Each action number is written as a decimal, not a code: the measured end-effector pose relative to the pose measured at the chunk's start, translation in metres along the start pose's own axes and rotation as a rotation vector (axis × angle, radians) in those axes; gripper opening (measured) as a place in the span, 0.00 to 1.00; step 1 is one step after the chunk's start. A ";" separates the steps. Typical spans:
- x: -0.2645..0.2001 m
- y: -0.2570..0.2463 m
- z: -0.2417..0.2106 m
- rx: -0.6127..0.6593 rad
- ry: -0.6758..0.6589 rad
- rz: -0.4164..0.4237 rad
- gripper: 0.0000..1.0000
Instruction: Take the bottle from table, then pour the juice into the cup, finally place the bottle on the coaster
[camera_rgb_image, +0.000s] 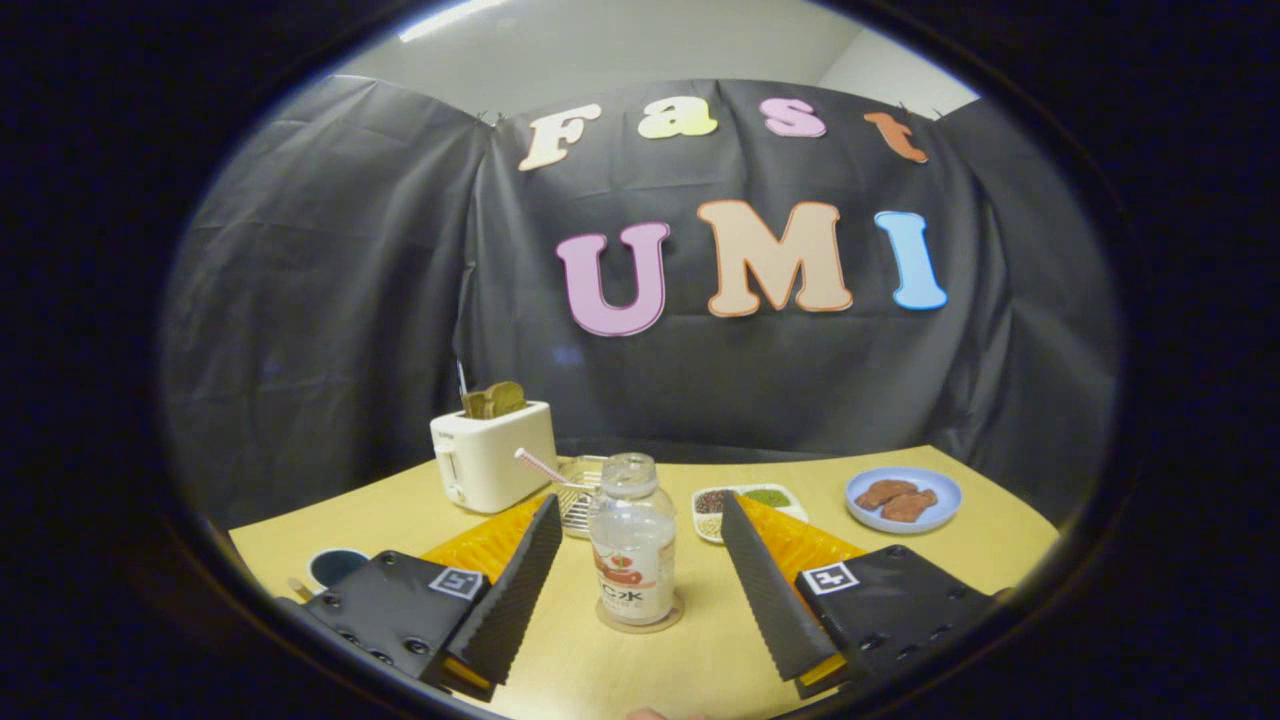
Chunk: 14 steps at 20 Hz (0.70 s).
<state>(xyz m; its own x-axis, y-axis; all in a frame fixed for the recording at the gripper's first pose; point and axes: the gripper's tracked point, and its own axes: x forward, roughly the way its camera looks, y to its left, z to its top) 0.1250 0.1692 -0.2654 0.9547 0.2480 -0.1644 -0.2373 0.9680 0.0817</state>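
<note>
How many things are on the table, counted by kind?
Bottles: 1, bottle on its coaster, between the open gripper fingers
Cups: 1
Toasters: 1
Plates: 1
Snack trays: 1
Coasters: 1
Total: 6

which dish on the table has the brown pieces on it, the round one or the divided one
The round blue plate, beyond the right finger, holds the brown pieces. The white divided dish holds small grains and something green instead.

clear bottle (632, 540) upright on coaster (640, 622) (uncapped)
</note>
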 end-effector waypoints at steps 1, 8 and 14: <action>-0.011 0.000 0.012 0.008 -0.016 0.005 0.99; -0.075 -0.030 0.069 0.053 -0.057 -0.025 0.98; -0.107 -0.078 0.099 0.012 -0.051 -0.139 0.98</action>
<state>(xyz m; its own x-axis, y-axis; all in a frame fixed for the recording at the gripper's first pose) 0.0587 0.0632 -0.1570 0.9862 0.1090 -0.1246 -0.1003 0.9922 0.0736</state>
